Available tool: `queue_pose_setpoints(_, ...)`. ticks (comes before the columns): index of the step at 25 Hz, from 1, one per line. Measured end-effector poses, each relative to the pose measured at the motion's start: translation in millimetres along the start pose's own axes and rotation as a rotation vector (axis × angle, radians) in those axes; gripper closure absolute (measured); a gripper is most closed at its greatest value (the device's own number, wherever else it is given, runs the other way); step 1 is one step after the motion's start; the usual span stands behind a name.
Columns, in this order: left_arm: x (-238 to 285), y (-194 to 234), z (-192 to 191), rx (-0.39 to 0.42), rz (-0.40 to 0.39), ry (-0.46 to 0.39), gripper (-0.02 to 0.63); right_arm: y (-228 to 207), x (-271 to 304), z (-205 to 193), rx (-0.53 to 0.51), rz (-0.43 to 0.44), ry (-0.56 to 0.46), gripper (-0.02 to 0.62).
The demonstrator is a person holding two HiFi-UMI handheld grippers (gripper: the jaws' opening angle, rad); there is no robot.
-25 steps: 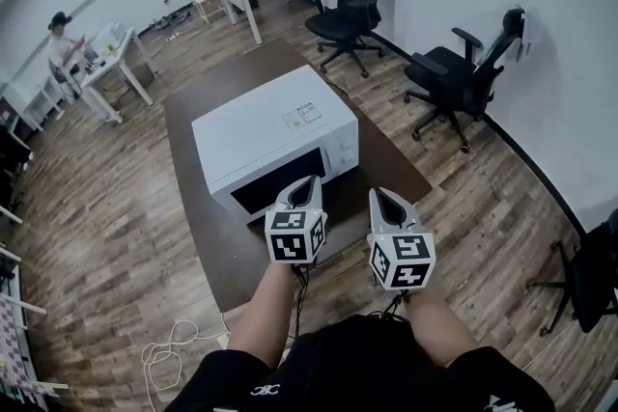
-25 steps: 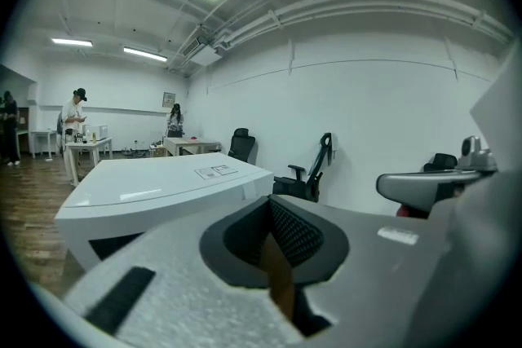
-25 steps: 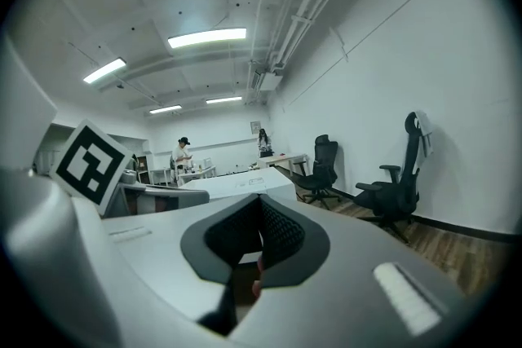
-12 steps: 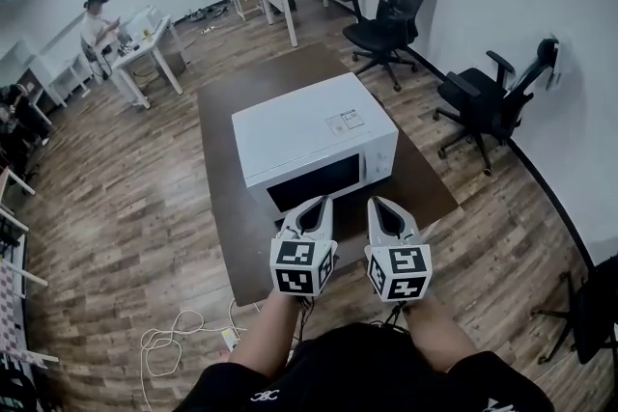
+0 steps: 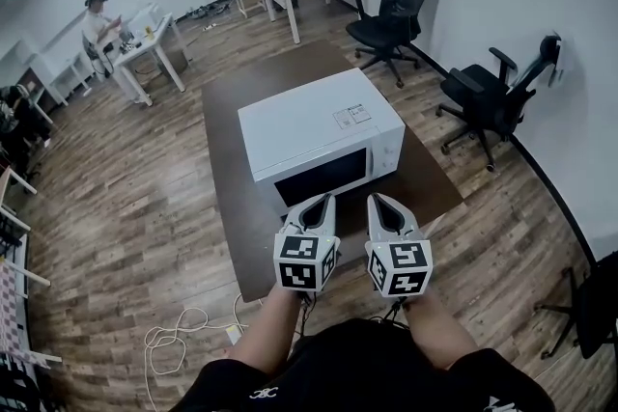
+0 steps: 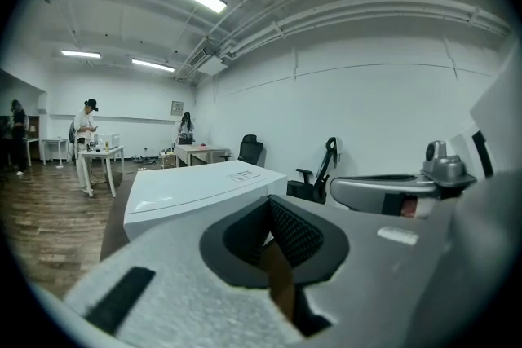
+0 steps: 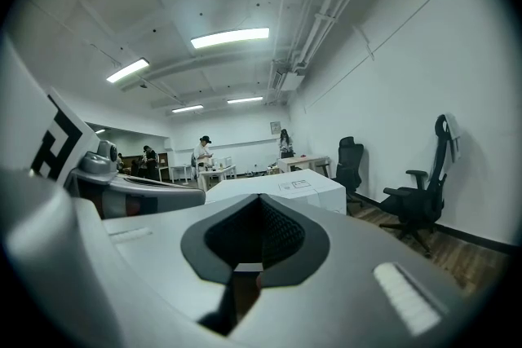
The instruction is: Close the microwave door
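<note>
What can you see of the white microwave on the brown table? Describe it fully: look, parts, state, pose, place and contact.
The microwave is a white, boxy oven, seemingly painted metal, with a small printed label on its flat top. Its front has a dark-windowed door, apparently shut flush, and a white control strip at the right. It stands upright, slightly askew, on the dark brown table. The left gripper and right gripper hang short of its front, not touching it.

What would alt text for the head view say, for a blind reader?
Seen from above, a white microwave, door apparently closed, sits on a dark table; the person's left gripper and right gripper hover shut just before it. Office chairs stand beyond.
</note>
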State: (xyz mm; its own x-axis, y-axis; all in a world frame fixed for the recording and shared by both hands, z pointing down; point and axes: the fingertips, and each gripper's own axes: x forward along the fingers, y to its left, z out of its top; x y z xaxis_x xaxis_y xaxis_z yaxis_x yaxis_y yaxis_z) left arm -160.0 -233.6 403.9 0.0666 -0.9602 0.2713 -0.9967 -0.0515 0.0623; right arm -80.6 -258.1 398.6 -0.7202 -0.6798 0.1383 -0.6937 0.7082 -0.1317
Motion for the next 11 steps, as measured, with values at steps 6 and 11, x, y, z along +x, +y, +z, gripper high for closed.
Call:
queue_pose_setpoints(6, 0.6, -1.7, -3.3, -0.002, -0.011, 0.007, 0.596, -1.8, -0.4, -6.1, -0.006, -0.009, 0.013, 0.588)
queue_pose_setpoints(11, 1.5, -6.9, -5.4, 0.011, -0.014, 0.015, 0.595, -7.8, -3.7, -7.6, -0.003, -0.025, 0.013, 0.588)
